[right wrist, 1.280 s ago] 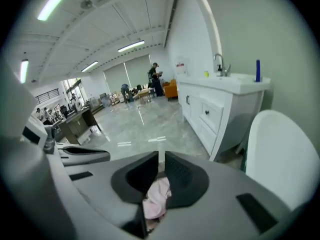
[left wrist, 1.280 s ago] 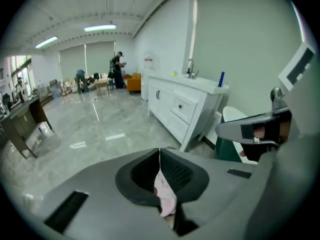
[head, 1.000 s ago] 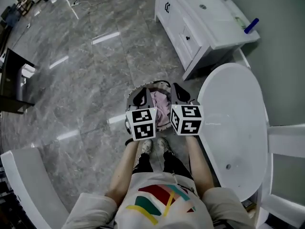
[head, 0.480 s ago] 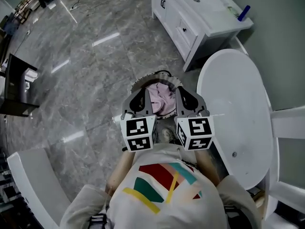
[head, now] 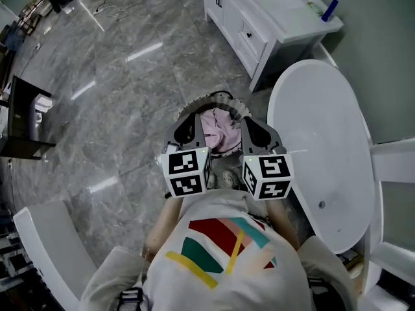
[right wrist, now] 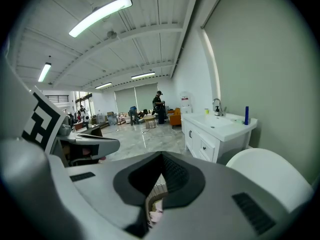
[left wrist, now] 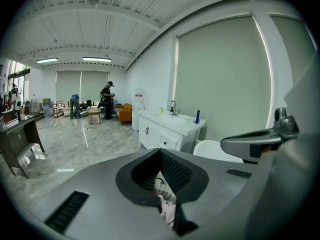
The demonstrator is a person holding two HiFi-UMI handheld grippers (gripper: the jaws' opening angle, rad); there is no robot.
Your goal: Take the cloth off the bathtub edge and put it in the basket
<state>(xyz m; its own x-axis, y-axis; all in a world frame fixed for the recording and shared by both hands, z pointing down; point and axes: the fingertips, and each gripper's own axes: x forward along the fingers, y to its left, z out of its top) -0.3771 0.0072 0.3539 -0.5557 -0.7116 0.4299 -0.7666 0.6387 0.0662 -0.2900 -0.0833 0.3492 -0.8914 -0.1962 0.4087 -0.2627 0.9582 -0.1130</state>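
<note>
**Pink cloth lies in the basket, both grippers closed and empty**

The white bathtub (head: 324,141) fills the head view from 2 to 4 o'clock, its far side cut off by white panels. The white vanity (head: 259,24) at 1 o'clock runs out of the top of the frame. The person's shirt (head: 220,251) at 6 o'clock bears coloured stripes and covers the legs and feet.

The basket (head: 219,96) sits at centre, mostly covered by the two tools, so only an arc of its rim shows at its 12 o'clock. The cloth (head: 219,129) lies inside it, away from the tub edge.

The left gripper (head: 187,129) and right gripper (head: 257,132) flank the cloth at 9 and 3 o'clock. Each has its jaws pressed together with nothing between them. Through each gripper's notch only a sliver of pink shows, beside pale slats that are probably the basket wall.

The only print is the black-and-white square markers on the cubes. A blue bottle (head: 329,9) on the vanity is too small for any label to be read.
</note>
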